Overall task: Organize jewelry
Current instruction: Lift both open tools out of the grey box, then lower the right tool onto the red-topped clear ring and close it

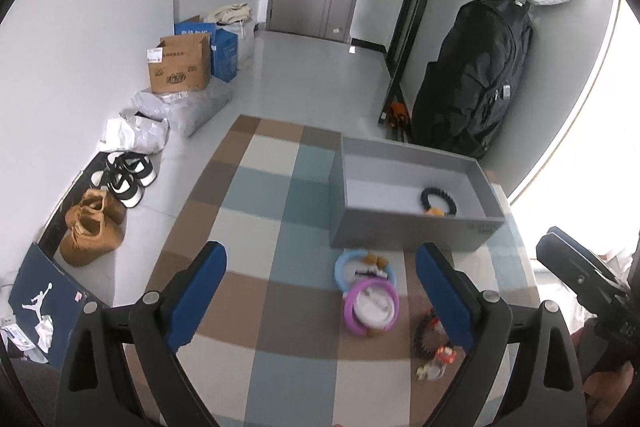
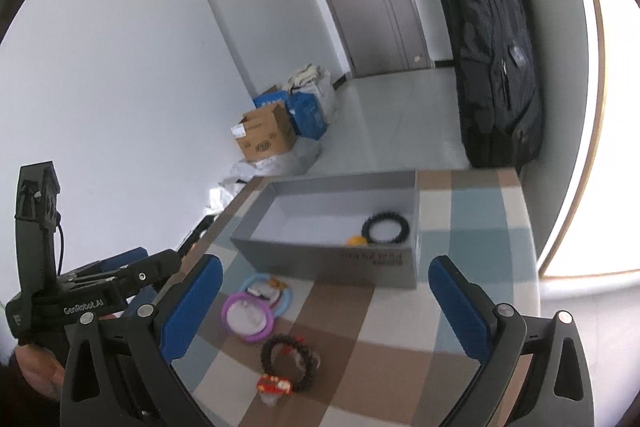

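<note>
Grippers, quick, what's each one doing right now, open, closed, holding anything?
Left gripper: jaws open, holding nothing.
Right gripper: jaws open, holding nothing.

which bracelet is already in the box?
The black beaded bracelet with the orange charm, lying inside the grey box. The blue, purple and dark red-charm ones lie outside on the checked mat.

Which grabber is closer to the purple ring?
Probably the left gripper, though it's close. The purple ring lies between its open fingers. The right gripper, also open, has the ring by its left finger.
</note>
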